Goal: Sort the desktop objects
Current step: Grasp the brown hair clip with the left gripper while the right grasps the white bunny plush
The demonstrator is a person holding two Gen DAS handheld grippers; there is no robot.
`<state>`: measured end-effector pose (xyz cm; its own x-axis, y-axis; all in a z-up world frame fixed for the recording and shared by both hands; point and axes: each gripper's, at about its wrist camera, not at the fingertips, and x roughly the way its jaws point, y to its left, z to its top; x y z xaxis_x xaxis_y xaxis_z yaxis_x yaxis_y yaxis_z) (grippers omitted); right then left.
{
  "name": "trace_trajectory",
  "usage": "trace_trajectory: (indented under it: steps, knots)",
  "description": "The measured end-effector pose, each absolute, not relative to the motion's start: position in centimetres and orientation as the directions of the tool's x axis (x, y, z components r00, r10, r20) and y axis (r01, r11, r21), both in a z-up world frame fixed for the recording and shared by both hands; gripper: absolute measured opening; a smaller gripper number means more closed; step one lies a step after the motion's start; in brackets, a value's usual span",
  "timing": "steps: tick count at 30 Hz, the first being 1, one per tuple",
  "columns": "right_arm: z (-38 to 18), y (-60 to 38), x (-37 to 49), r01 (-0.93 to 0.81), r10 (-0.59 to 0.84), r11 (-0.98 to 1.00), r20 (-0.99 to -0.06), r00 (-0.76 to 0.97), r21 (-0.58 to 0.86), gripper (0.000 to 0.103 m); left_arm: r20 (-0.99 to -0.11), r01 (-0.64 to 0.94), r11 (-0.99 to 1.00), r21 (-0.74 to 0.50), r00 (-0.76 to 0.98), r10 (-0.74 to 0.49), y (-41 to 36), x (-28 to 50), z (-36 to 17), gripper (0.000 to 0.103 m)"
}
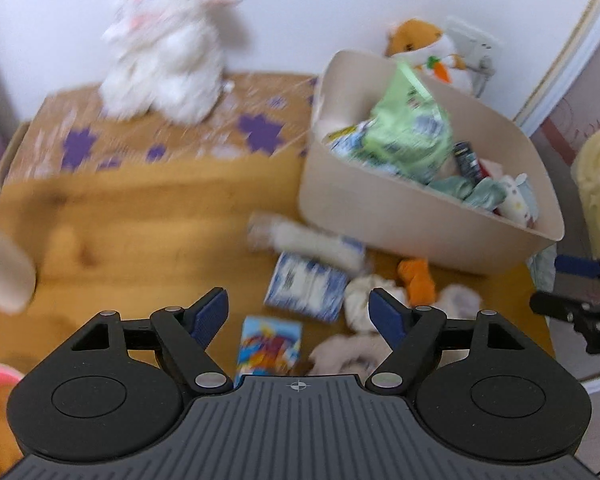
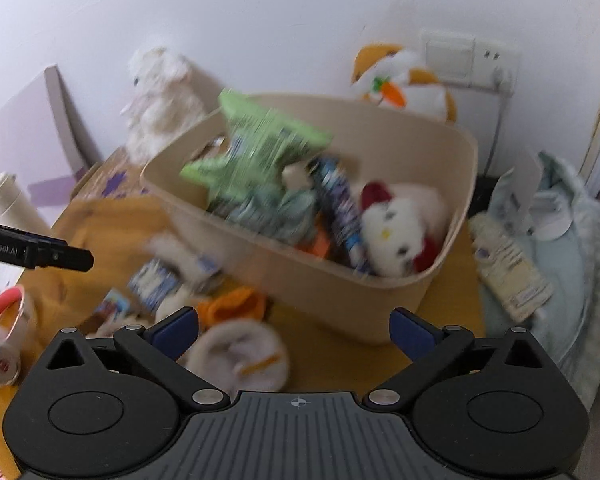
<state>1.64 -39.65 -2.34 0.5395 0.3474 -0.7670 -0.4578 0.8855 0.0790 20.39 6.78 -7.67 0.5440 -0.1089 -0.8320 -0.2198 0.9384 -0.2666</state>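
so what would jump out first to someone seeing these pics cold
The beige bin at the back right of the wooden table, heaped with stuff: a green packet on top and a white plush with a red bow at its right end. Next, the white plush rabbit sitting on the flowered box by the wall, and the litter of small items in front of the bin.

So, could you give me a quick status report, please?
Left gripper, right gripper open, empty. Green packet in beige bin. Small items left on table.

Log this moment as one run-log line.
left gripper open, empty | right gripper open, empty | green packet in beige bin
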Motion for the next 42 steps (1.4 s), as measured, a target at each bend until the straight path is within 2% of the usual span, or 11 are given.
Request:
trace_trajectory:
  steps: [10,17,26,29,30,36,37,39,40,42]
  knots:
    - [-4.7,-36.2,-1.4,-0.586,0.339,0.810,-0.818,0.464,0.002,0.103,-0.865,-0.211,0.943,-0.258,0.486,-0.128,7.0,17.5,-9.8,0.079]
    - [-6.7,-33.3,-3.5,-0.701,0.285,0.694,-0.831,0.478,-0.165,0.103,-0.885,-0.212,0.953,-0.216,0.454,-0.100,6.2,17.2,-11.0,0.079]
    - [-7.9,-32.6,-3.0,-0.682,0.250,0.704,-0.830,0.498,-0.197,0.103,-0.903,-0.279,0.940,-0.198,0.424,-0.064,6.3,18.0,-12.3,0.078]
    - [-8.1,-32.6,-2.5,-0.669,0.250,0.719,-0.826,0.505,-0.191,0.101,-0.906,-0.268,0.940,-0.211,0.416,-0.085,6.1,18.5,-12.8,0.065]
    - [-8.2,-32.5,-2.3,-0.664,0.250,0.724,-0.824,0.508,-0.190,0.096,-0.908,-0.262,0.939,-0.221,0.407,-0.100,6.0,18.7,-13.0,0.059]
    - [-8.8,-31.7,-1.1,-0.666,0.248,0.728,-0.845,0.474,-0.160,0.077,-0.916,-0.241,0.946,-0.217,0.385,-0.112,5.3,19.2,-13.8,0.050]
    - [-9.0,-31.6,-1.1,-0.671,0.244,0.724,-0.850,0.467,-0.161,0.066,-0.915,-0.237,0.946,-0.221,0.387,-0.116,5.4,19.2,-13.8,0.044]
    - [-9.2,-31.4,-1.0,-0.678,0.246,0.720,-0.859,0.449,-0.148,0.052,-0.911,-0.230,0.944,-0.236,0.392,-0.133,5.5,19.2,-13.8,0.035]
    - [-9.3,-31.5,-1.0,-0.678,0.247,0.722,-0.862,0.442,-0.140,0.040,-0.907,-0.227,0.941,-0.249,0.395,-0.145,5.6,19.2,-13.8,0.035]
    - [-9.3,-31.6,-1.1,-0.675,0.251,0.727,-0.864,0.436,-0.129,0.023,-0.903,-0.229,0.937,-0.262,0.401,-0.154,5.8,19.0,-13.9,0.035]
